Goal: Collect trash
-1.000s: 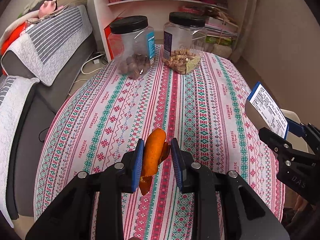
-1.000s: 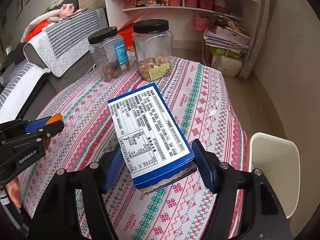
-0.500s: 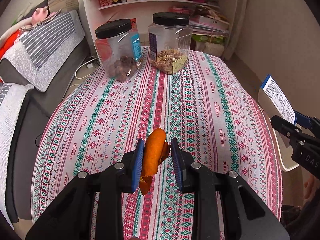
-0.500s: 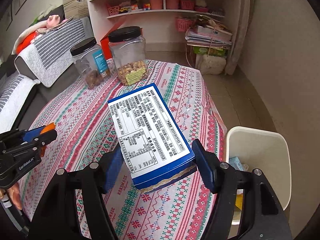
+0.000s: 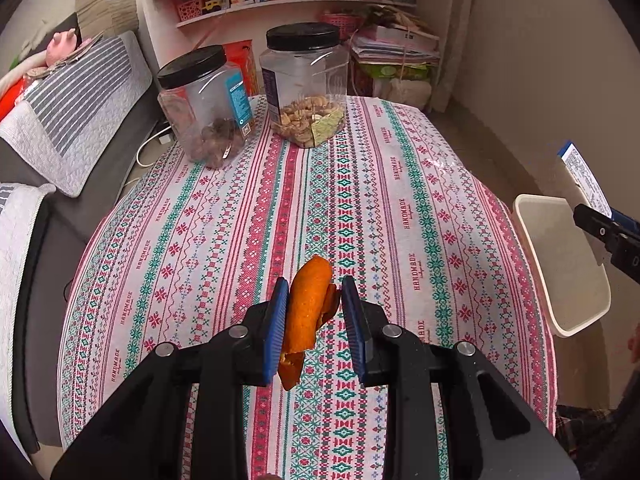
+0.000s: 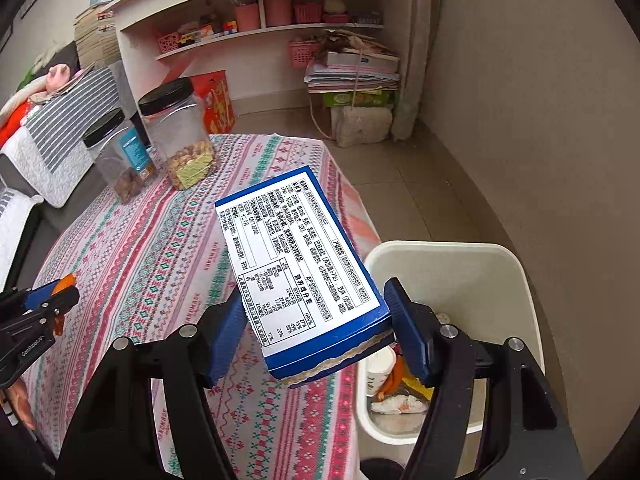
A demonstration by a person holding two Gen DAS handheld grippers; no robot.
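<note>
Orange peel [image 5: 308,308] sits clamped in the left gripper [image 5: 314,312] above the tabletop [image 5: 400,208], little changed; further right, the right gripper [image 6: 316,328], gripping the blue box [image 6: 296,256], has swung from over the cloth to the white bin [image 6: 516,280], whose litter now shows, so dropping looks imminent

Left gripper [image 5: 314,312] pitched steeply down over the table [image 5: 224,240], blue pads clamped on the peel [image 5: 306,312]. Right gripper [image 6: 318,334] also angled down, at the table's edge beside the bin [image 6: 516,280], jaws wide, gripping the box [image 6: 298,260] across its width.
</note>
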